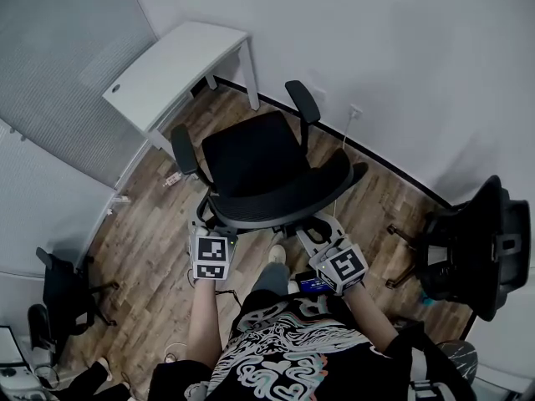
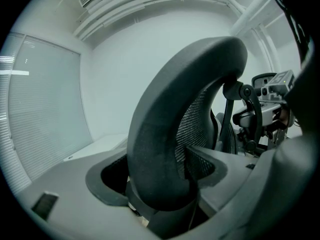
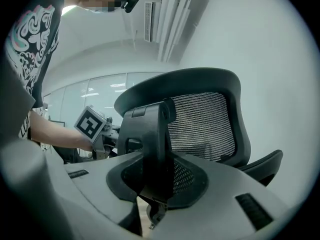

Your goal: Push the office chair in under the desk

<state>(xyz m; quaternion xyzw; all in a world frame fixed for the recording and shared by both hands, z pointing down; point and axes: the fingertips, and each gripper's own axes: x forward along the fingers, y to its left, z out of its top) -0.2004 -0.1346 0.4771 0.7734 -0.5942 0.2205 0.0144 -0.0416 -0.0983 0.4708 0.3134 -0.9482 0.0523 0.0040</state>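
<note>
1. The left gripper (image 2: 162, 181) is clamped on the rim of the office chair (image 1: 259, 170) backrest. The right gripper (image 3: 155, 176) grasps the backrest's rear support.
2. The chair stands out from the desk (image 1: 180, 69), its seat not yet underneath.
3. The desk lies beyond the chair, ahead and to the left; the left gripper is nearer it.
</note>
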